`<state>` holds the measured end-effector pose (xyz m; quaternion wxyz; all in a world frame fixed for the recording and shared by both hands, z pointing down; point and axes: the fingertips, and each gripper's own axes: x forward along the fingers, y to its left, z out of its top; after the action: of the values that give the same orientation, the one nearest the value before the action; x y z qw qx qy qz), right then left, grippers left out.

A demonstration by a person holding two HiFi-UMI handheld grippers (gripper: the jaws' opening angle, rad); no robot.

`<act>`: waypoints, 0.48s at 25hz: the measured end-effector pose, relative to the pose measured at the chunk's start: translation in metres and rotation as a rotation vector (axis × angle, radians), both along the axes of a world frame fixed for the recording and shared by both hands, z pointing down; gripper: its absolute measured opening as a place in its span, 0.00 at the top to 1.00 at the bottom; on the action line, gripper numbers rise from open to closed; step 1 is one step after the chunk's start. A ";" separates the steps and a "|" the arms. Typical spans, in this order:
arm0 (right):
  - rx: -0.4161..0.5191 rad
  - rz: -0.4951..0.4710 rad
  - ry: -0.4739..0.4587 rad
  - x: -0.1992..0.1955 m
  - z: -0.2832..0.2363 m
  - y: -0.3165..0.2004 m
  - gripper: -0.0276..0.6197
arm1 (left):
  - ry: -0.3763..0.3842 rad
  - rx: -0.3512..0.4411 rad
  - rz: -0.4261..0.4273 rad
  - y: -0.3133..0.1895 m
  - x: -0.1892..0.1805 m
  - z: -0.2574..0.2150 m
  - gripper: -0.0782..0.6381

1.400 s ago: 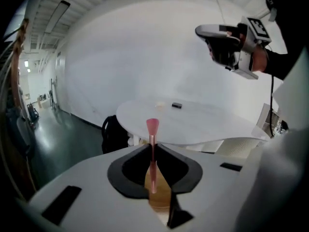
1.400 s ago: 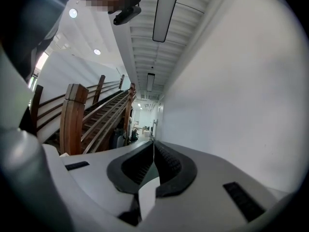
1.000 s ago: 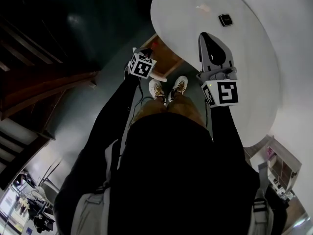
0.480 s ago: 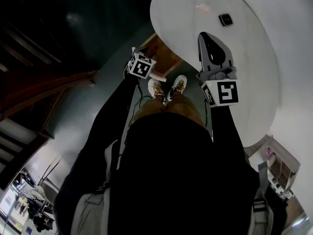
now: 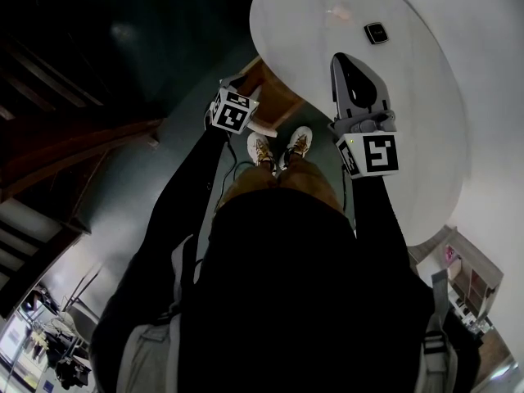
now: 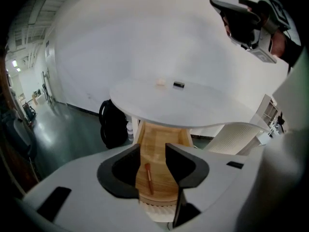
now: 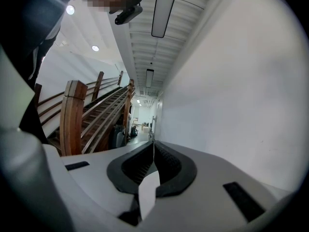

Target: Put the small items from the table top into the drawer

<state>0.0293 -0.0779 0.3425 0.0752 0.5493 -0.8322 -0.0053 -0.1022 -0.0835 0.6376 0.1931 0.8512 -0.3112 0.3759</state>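
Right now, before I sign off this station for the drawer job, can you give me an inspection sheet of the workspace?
Surface: round white table, mostly bare.
Job's things: small black item and small pale item on the table top; open wooden drawer below the table, with a reddish stick lying in it.
Clutter: black bag on the floor beside the table; white ribbed chair.
Grippers: left gripper above the drawer, fingers apart, nothing between them; right gripper over the table, fingers together, empty.
Cables: nothing seen.
Surroundings: wooden staircase, white wall, dark glossy floor.
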 end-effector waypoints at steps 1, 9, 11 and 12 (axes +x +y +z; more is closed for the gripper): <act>0.002 0.006 -0.001 0.002 -0.001 -0.001 0.91 | 0.018 0.029 -0.003 -0.005 0.002 -0.012 0.65; 0.045 0.036 -0.015 0.010 -0.014 -0.010 0.91 | 0.226 0.348 0.012 -0.043 0.032 -0.162 0.65; 0.059 0.044 -0.014 0.010 -0.020 -0.010 0.91 | 0.265 0.443 0.035 -0.047 0.040 -0.204 0.65; 0.066 0.049 -0.015 0.010 -0.023 -0.011 0.91 | 0.281 0.488 0.048 -0.048 0.044 -0.224 0.65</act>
<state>0.0396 -0.0889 0.3193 0.0508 0.5717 -0.8185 -0.0268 -0.0586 -0.1315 0.4138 0.0147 0.9234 -0.3426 0.1726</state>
